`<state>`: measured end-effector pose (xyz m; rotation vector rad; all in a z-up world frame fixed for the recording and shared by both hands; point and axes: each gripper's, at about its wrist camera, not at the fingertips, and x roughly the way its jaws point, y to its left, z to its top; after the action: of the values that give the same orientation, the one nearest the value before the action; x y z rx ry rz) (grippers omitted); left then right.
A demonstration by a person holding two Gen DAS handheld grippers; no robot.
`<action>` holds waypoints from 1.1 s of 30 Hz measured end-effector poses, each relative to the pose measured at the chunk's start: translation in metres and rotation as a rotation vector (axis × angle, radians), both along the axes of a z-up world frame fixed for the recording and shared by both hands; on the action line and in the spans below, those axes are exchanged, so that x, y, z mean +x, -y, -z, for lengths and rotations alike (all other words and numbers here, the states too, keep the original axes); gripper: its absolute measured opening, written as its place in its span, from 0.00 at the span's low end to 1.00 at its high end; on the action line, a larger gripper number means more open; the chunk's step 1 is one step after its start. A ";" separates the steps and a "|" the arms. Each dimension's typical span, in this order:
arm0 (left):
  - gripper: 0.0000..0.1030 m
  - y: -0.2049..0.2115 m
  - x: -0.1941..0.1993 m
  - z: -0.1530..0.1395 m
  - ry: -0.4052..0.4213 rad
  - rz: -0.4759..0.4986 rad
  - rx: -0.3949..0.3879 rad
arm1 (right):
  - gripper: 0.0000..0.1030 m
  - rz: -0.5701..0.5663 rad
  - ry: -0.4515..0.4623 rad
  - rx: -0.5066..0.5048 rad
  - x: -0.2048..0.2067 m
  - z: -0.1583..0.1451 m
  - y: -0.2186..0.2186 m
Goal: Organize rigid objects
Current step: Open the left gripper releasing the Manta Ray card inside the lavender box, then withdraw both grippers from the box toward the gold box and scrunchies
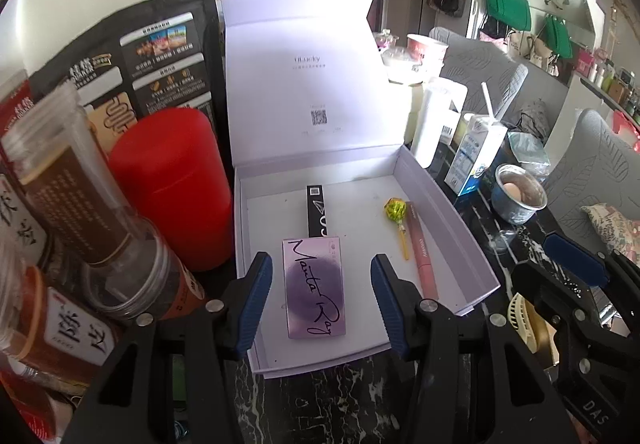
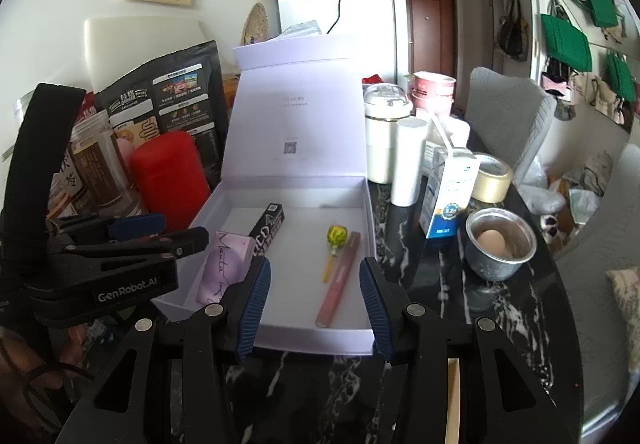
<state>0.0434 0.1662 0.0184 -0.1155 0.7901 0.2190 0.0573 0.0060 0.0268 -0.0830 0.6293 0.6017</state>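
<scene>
An open pale lilac box (image 1: 448, 204) (image 2: 370, 228) with its lid raised stands on the dark marble table. Inside lie a purple card box lettered "Manta Ray" (image 1: 314, 286) (image 2: 226, 264), a black slim box (image 1: 317, 210) (image 2: 268, 224), a yellow-green lollipop (image 1: 395, 214) (image 2: 335, 238) and a pink tube (image 1: 422, 256) (image 2: 340, 280). My left gripper (image 1: 322, 302) is open and empty, its pads either side of the purple box, just above it. My right gripper (image 2: 314, 300) is open and empty over the box's front edge, near the pink tube.
A red canister (image 1: 172, 188) (image 2: 170, 174), jars and a black pouch (image 1: 160, 56) stand left of the box. At right stand a milk carton (image 1: 474, 160) (image 2: 450, 194), a metal cup with an egg (image 1: 518, 194) (image 2: 498, 246), a tape roll (image 2: 492, 180) and white cups (image 2: 408, 160).
</scene>
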 end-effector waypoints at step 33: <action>0.82 0.046 -0.076 -0.039 0.088 0.070 0.047 | 0.62 0.061 0.062 0.008 -0.073 -0.032 0.051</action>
<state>-0.0326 0.1200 0.0573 -0.0522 0.6997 0.1647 -0.0162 -0.0445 0.0589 -0.0742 0.5673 0.5411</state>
